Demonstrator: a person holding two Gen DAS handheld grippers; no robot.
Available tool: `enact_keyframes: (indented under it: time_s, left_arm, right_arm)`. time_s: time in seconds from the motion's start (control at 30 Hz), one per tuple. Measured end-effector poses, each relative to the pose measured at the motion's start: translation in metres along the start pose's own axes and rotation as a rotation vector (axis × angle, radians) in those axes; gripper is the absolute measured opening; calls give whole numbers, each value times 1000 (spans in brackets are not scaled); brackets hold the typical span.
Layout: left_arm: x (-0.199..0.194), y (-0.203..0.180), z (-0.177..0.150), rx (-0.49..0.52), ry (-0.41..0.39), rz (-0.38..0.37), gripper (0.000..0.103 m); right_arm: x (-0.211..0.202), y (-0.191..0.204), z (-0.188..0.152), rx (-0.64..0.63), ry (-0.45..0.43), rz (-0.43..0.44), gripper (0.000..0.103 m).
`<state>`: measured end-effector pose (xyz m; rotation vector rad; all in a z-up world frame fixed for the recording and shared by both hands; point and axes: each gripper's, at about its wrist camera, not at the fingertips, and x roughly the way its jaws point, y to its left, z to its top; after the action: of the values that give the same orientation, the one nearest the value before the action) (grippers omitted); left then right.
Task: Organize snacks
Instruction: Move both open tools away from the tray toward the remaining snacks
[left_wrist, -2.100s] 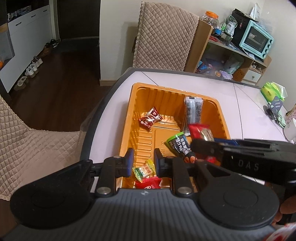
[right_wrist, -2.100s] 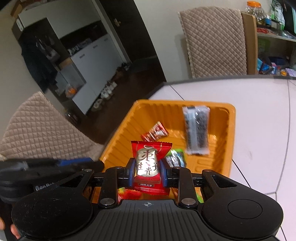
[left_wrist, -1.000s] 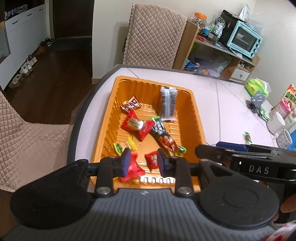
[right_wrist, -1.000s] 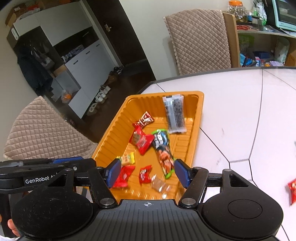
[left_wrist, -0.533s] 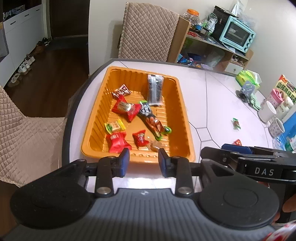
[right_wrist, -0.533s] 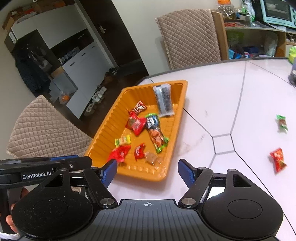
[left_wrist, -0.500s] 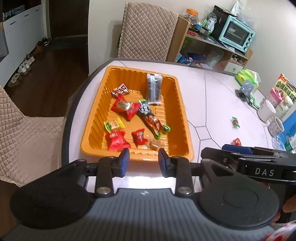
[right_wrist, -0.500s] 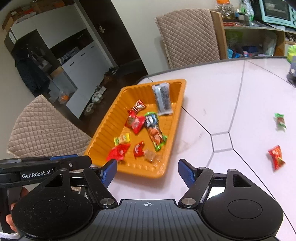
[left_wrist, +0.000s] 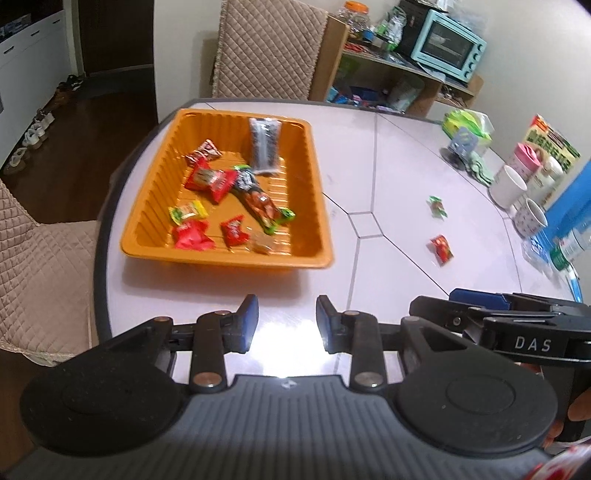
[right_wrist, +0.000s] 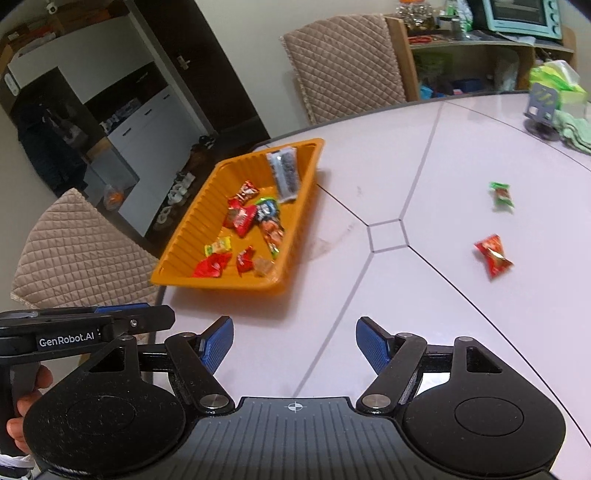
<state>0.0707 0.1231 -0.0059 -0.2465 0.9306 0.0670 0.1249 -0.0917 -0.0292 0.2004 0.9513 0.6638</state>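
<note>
An orange tray (left_wrist: 314, 177) (right_wrist: 184, 229) sits on the table's left side and holds several wrapped snacks, among them a long dark packet (left_wrist: 264, 146) and a red packet (left_wrist: 208, 179). Two snacks lie loose on the table to the right: a red one (left_wrist: 441, 248) (right_wrist: 493, 255) and a green one (left_wrist: 437, 205) (right_wrist: 501, 195). My left gripper (left_wrist: 284, 321) is open and empty, held back from the tray's near edge. My right gripper (right_wrist: 294, 345) is wide open and empty above bare table, right of the tray.
Cups (left_wrist: 508, 186), a boxed carton (left_wrist: 550, 147), a blue box and a phone stand (left_wrist: 461, 146) crowd the table's far right. A quilted chair (left_wrist: 267, 48) stands behind the table and another (right_wrist: 77, 247) at its left edge. A shelf with a mint oven (left_wrist: 447, 55) is beyond.
My right gripper let go of the red packet into the tray. Both grippers have pulled back from the tray, and the loose snacks on the right have come into view.
</note>
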Motion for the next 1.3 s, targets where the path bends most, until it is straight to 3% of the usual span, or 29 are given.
enact_keyframes:
  time_s: [0.6, 0.93, 1.3]
  left_arm:
    - [18, -81, -22, 145, 65, -92, 31]
    - [40, -122, -20, 237, 94, -147, 31]
    - [75, -157, -6, 272, 103, -173, 33]
  right_arm:
    - [-52, -54, -36, 95, -20, -128, 73]
    - [-73, -88, -42, 189, -53, -205, 73]
    - [-79, -123, -39, 257, -80, -280, 73]
